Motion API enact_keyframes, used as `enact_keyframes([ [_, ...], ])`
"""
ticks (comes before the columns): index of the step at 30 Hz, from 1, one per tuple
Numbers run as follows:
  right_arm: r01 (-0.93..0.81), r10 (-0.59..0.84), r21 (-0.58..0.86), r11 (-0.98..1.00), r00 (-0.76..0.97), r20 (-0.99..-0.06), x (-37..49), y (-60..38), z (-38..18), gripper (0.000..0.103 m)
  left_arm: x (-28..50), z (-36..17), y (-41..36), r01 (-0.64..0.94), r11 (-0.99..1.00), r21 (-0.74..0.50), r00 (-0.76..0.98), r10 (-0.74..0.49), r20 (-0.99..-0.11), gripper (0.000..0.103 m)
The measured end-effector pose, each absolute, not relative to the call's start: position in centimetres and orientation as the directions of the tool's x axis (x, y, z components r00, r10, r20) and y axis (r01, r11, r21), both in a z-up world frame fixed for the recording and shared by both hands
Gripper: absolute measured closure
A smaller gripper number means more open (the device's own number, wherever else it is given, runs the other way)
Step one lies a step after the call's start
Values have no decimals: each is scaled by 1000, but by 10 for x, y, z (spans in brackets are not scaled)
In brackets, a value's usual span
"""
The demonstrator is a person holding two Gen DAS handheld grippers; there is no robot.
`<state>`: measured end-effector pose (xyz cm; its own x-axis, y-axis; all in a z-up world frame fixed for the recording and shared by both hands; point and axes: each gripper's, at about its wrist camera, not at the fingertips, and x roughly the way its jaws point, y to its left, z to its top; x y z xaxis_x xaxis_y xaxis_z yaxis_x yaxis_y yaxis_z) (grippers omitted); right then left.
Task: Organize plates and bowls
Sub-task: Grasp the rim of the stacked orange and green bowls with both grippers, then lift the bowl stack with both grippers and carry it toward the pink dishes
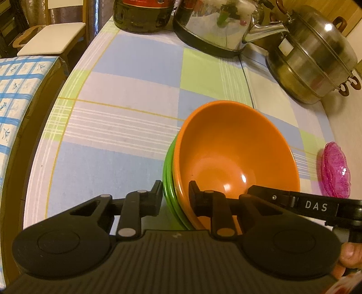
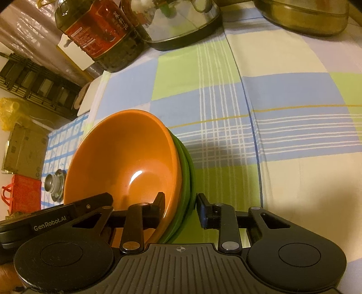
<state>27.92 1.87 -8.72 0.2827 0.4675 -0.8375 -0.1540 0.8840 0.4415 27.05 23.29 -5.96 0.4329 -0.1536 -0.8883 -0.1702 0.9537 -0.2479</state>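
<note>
An orange bowl (image 1: 235, 153) is nested in green bowls (image 1: 168, 171), and the stack is tilted. My left gripper (image 1: 175, 192) is shut on the near rim of the stack, one finger inside the orange bowl and one outside the green ones. My right gripper (image 2: 179, 203) is shut on the same stack's rim, one finger inside the orange bowl (image 2: 126, 162) and one outside the green bowls (image 2: 186, 181). Each gripper's finger shows at the edge of the other's view. A pink glass dish (image 1: 336, 169) lies to the right on the tablecloth.
The table has a checked blue, green and white cloth (image 1: 135, 101). At the back stand an oil bottle (image 1: 142, 15), a steel kettle (image 1: 217, 27) and a steel steamer pot (image 1: 316, 58). A chair (image 1: 52, 38) and a second clothed surface (image 1: 20, 95) are to the left.
</note>
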Motion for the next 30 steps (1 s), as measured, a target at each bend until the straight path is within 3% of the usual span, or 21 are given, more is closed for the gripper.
enact_keyframes([
  [14, -131, 467, 448, 884, 306, -830, 253, -5, -74, 73, 250, -45, 208, -130, 960, -247, 443, -166, -881, 82],
  [30, -40, 428, 449, 893, 385, -818, 191, -87, -46, 73, 210, -24, 126, -14, 964, -266, 443, -232, -866, 81],
])
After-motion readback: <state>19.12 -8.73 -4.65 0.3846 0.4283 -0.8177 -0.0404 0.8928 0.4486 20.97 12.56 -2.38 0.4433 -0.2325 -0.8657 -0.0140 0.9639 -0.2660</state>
